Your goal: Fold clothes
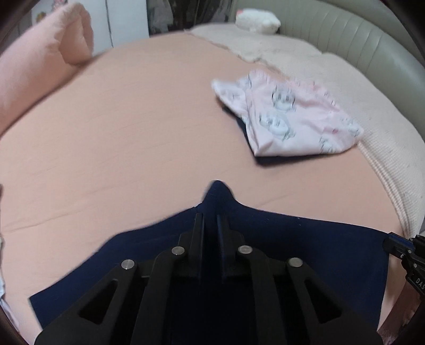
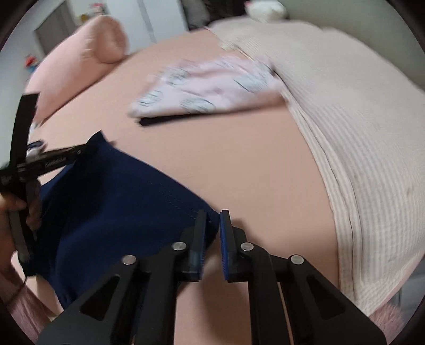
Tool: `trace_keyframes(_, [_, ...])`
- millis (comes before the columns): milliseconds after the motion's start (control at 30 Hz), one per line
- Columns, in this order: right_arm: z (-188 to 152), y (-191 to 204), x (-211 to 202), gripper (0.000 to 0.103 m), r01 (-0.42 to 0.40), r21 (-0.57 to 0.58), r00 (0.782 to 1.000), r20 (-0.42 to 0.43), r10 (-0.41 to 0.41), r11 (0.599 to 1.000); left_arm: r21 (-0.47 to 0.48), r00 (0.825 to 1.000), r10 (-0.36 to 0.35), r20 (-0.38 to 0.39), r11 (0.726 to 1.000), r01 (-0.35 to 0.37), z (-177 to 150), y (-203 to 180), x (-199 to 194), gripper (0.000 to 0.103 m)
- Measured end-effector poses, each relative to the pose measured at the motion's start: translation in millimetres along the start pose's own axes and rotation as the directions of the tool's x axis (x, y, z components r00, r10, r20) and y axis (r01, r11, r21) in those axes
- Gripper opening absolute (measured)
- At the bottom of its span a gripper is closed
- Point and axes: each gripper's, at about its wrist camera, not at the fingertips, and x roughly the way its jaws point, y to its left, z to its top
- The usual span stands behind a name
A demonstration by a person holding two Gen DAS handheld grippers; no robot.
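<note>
A navy blue garment lies near the front of the pink bed and also shows in the right wrist view. My left gripper is shut on a raised fold of it. My right gripper pinches the garment's right corner between nearly closed blue pads. The left gripper shows at the left of the right wrist view, and the right gripper at the right edge of the left wrist view. A folded pink printed garment lies on a dark folded piece farther back.
A pink bedsheet covers the bed. A cream ribbed blanket runs along the right side. A pink rolled pillow lies at the back left. A white plush toy sits by the grey headboard.
</note>
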Motion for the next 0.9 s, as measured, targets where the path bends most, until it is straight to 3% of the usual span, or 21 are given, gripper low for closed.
trace_keyframes(33, [-0.3,-1.1,8.1,0.022,0.013,0.003,1.000,-0.029,-0.013,1.000,0.003,1.000,0.004,-0.026,1.000,-0.004,-1.8,0.2,7.2,0.031])
trace_keyframes(133, [0.5,-0.6,5.4,0.027,0.027,-0.013,1.000,-0.011,-0.028,1.000,-0.006,1.000,-0.016,0.008,1.000,0.016,-3.6,0.6,-7.7,0.040])
trace_keyframes(267, [0.7,-1.3,-9.6,0.030,0.048,0.000,0.998,0.044,-0.048,0.999,-0.060,0.996,-0.011,0.089,0.998,0.016,-23.2,18.1,-47.4,0.041])
trace_keyframes(400, [5.3,8.9,-45.5,0.031,0.082,0.001,0.983,0.163,-0.081,0.997,-0.152,0.996,0.051,0.074,0.988,-0.040,-57.0,63.8,-74.6,0.041])
trace_keyframes(467, [16.3,25.0,-52.8,0.036,0.036,-0.050,0.984,0.177,-0.027,0.998,-0.214,0.994,0.103,0.048,0.973,-0.091,-76.2,95.7,-83.6,0.041])
trace_keyframes(567, [30.2,70.2,-41.3,0.042,-0.077,-0.167,0.989,0.108,0.096,0.983,-0.296,0.981,0.193,0.002,0.937,-0.184,-104.4,140.5,-92.8,0.041])
trace_keyframes(633, [35.2,107.3,-28.2,0.042,-0.143,-0.248,0.986,0.053,0.160,0.958,-0.381,0.977,0.208,-0.036,0.902,-0.206,-122.9,171.1,-92.6,0.041])
trace_keyframes(767, [47.8,183.8,15.4,0.042,-0.187,-0.365,0.982,-0.038,0.186,0.912,-0.530,0.996,0.084,-0.043,0.843,-0.094,-149.8,209.3,-82.1,0.041])
trace_keyframes(900, [67.5,223.3,65.5,0.042,-0.155,-0.373,0.988,-0.076,0.137,0.915,-0.503,0.999,0.051,0.013,0.864,-0.038,-154.0,206.8,-81.8,0.047])
